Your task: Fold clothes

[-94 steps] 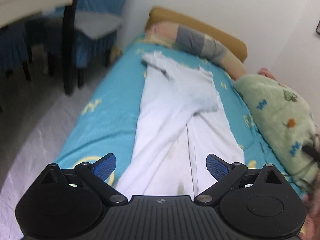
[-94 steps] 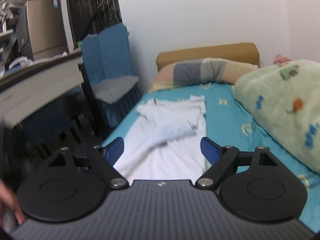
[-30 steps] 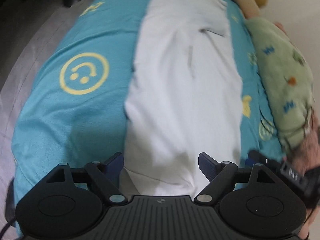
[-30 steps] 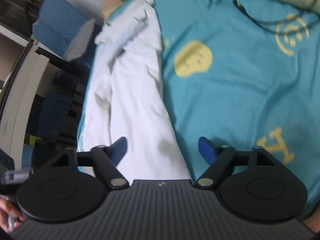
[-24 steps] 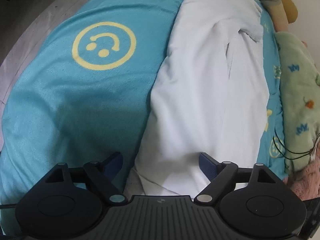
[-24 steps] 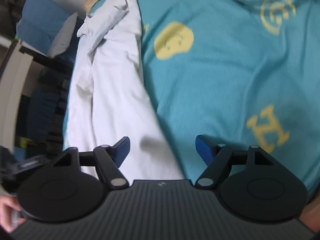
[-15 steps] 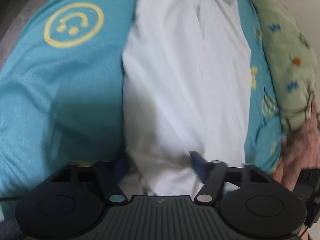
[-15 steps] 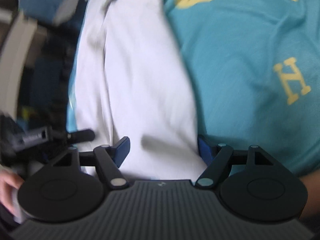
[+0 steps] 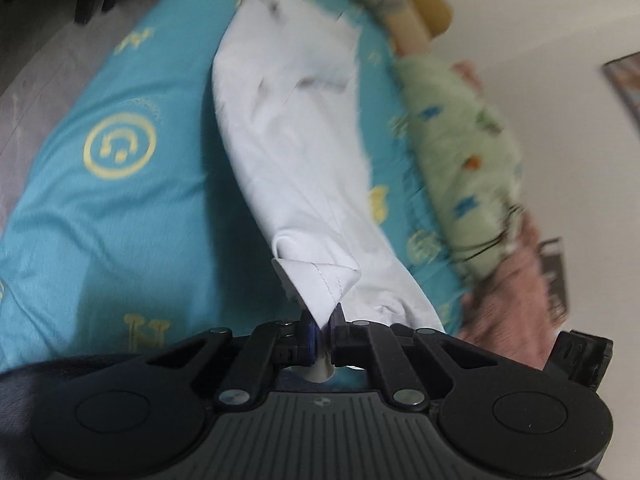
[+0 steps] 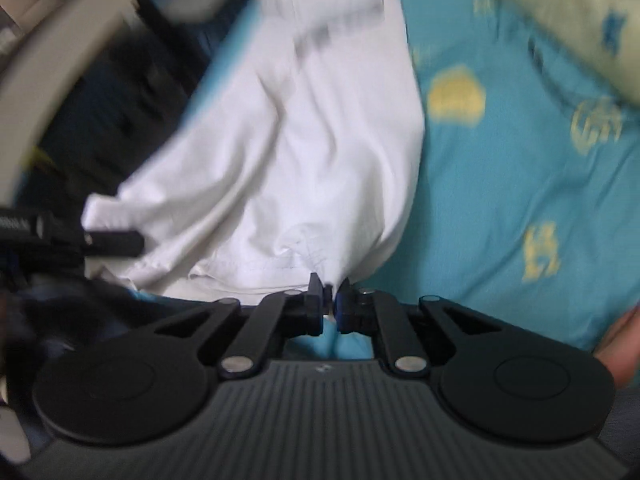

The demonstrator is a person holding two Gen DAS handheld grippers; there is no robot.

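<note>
A white shirt lies lengthwise on a teal bedsheet, sleeves folded in at the far end. My left gripper is shut on the near left hem corner, which is lifted off the bed. In the right wrist view the same shirt shows, and my right gripper is shut on its near right hem corner. The left gripper's black body shows at the left edge there.
A green patterned blanket lies along the bed's right side with a pink cloth near it. A pillow and headboard sit at the far end. Dark chairs and a table stand left of the bed.
Both grippers were open over the shirt's hem; now both have shut on its near corners and raised the hem off the bed.
</note>
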